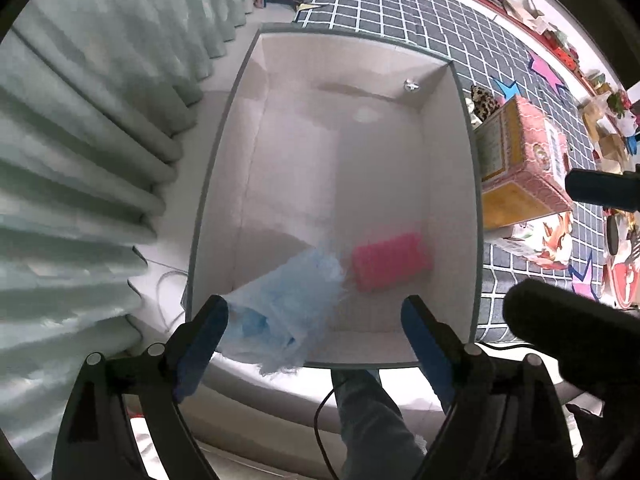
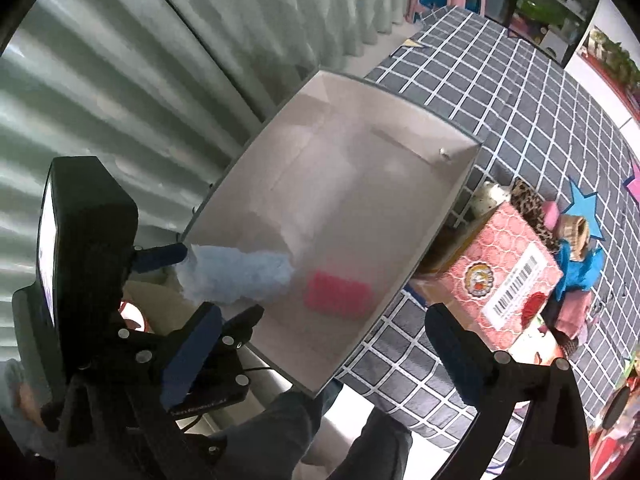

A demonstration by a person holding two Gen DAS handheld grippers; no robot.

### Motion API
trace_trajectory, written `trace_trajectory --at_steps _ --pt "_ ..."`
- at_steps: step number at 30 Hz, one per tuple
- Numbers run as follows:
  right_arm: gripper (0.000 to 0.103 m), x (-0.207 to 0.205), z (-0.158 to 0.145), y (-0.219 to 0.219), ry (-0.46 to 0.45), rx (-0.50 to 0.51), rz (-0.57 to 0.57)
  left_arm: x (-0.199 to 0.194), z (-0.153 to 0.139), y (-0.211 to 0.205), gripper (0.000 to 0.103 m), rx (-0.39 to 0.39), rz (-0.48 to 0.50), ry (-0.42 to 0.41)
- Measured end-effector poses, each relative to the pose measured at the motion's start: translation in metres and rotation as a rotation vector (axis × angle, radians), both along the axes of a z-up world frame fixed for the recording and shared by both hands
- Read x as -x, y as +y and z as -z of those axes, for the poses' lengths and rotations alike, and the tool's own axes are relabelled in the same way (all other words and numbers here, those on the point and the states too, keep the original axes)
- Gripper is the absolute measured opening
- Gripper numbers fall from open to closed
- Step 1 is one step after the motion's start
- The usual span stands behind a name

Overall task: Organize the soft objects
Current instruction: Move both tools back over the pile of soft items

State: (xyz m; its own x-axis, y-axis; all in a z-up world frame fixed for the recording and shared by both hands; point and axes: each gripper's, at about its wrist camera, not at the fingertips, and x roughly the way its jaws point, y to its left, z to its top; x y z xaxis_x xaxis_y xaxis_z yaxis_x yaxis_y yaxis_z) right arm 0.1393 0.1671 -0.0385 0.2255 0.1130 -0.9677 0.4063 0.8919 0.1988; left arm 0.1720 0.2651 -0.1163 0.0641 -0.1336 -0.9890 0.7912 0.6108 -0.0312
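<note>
Overhead, the left gripper [image 1: 314, 322] hung above the near edge of a white box [image 1: 224, 152], its jaws spread wide. A fluffy light-blue cloth [image 1: 288, 300] lay against the inner face of the left blue finger [image 1: 208, 332] and trailed down over the box's near rim into its near left corner; whether it was caught on that finger or simply draped there could not be told. Just beside the cloth, on the box floor, sat a pink sponge [image 1: 390, 260]. The right gripper [image 2: 320, 356] was also wide open, holding nothing, poised near the box's corner above the gray checked mat [image 2: 540, 112]. Right of the box stood a pink patterned carton [image 2: 500, 268], with a heap of soft things [image 2: 572, 256] beyond it. Pale green curtains [image 1: 80, 140] hung to the left.
</note>
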Motion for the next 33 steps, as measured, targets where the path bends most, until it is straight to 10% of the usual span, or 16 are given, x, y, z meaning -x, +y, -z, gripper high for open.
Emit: trace_trajectory --at_steps 21,33 --pt "0.102 0.087 -0.042 -0.063 -0.069 0.021 0.353 0.042 -0.046 -0.07 0.091 0.098 0.256 0.031" --pt "0.102 0.189 -0.007 -0.158 0.029 -0.002 0.641 0.074 -0.07 -0.137 0.091 0.139 0.303 0.046"
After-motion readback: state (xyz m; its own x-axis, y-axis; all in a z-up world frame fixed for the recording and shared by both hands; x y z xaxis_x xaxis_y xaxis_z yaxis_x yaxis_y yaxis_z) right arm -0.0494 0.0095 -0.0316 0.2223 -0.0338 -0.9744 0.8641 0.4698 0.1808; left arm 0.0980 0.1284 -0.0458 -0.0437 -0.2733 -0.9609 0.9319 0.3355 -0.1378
